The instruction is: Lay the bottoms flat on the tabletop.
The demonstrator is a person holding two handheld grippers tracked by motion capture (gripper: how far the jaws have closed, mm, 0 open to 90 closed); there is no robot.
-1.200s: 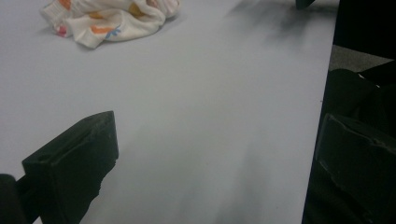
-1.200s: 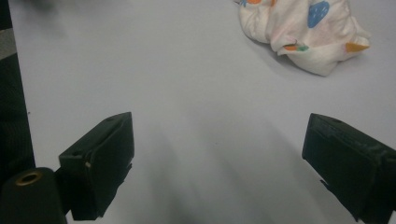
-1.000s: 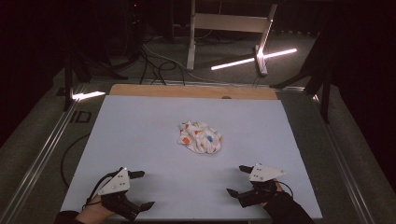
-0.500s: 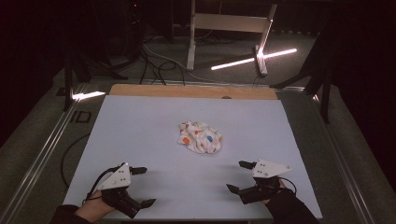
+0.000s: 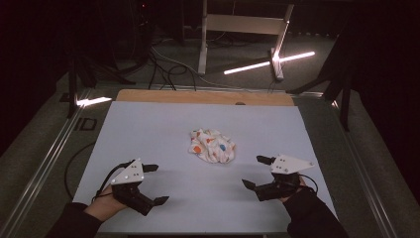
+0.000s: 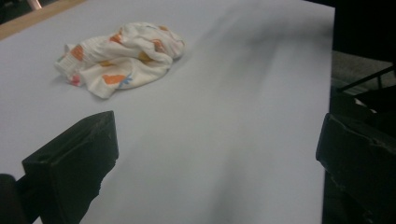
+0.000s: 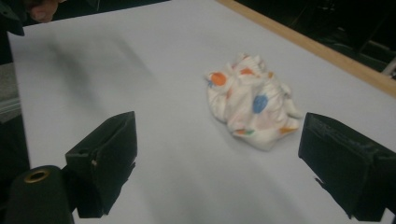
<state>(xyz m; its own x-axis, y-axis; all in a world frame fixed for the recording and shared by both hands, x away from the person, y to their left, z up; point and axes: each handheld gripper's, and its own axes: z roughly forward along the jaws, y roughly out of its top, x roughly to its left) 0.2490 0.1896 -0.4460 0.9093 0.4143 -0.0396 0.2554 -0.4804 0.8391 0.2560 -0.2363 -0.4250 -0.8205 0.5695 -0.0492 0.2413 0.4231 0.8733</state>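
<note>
Roughly in the middle of the desk (image 5: 148, 129) lies a crumpled cloth (image 5: 212, 146), a soft white fabric printed with orange and blue blobs, bunched into an irregular mound with folds and a ribbed hem showing at one edge in the left gripper view. The desk top is a smooth, matte, pale blue-grey sheet, with a strip of bare wood along its far edge. The left hand-held gripper (image 5: 152, 184) sits at the near left of the desk, held from behind by a hand (image 5: 105, 207) in a dark sleeve, its blocky black jaws spread wide and holding nothing. The right hand-held gripper (image 5: 256, 172) sits at the near right, likewise released, its jaws wide apart and angled towards the cloth. Both are well apart from the cloth, which lies between them and farther up the desk.
</note>
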